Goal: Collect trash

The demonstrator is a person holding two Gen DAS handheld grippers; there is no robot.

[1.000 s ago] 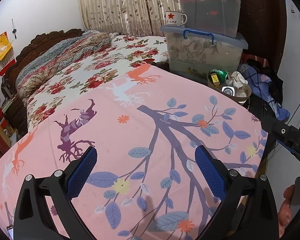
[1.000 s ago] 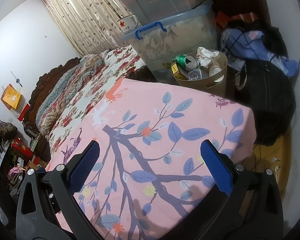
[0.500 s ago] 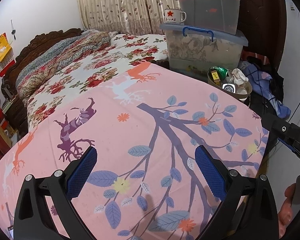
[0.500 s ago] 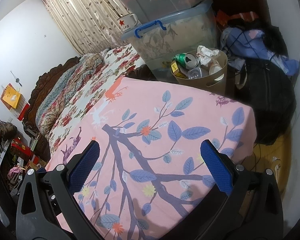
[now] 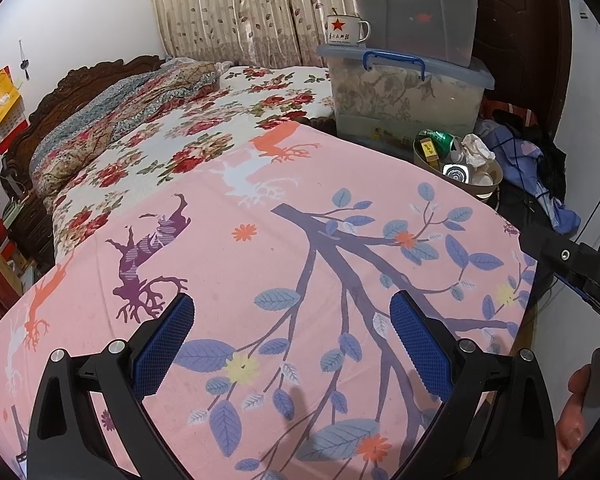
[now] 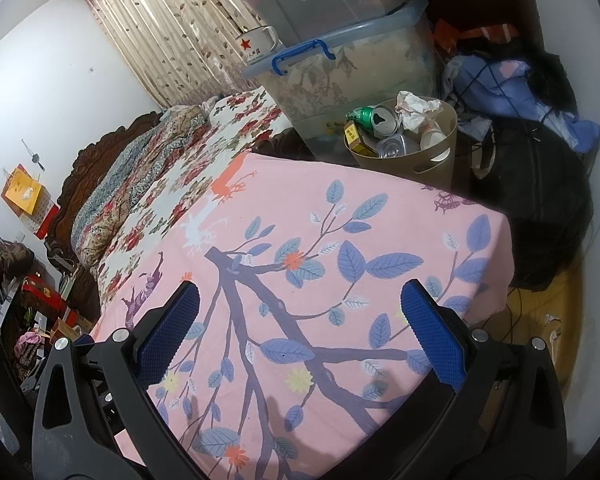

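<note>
Here, in the left wrist view, the left gripper [image 5: 290, 338] hangs over the pink cloth [image 5: 228, 264] with jaws spread wide and nothing between them; the trash bin [image 5: 488, 188], holding a green can [image 5: 440, 138] and crumpled paper [image 5: 478, 150], sits far ahead and right of the right jaw. In the right wrist view, the right gripper [image 6: 300, 328] is likewise wide apart and empty, with the bin [image 6: 432, 160] far ahead, slightly right, just beyond the cloth's edge, before the storage boxes [image 6: 340, 68].

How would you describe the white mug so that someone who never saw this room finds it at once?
Find the two stacked plastic storage boxes by the curtain. The white mug stands on the lower box's lid, beside the upper box. A red star on its side sets it apart.
</note>
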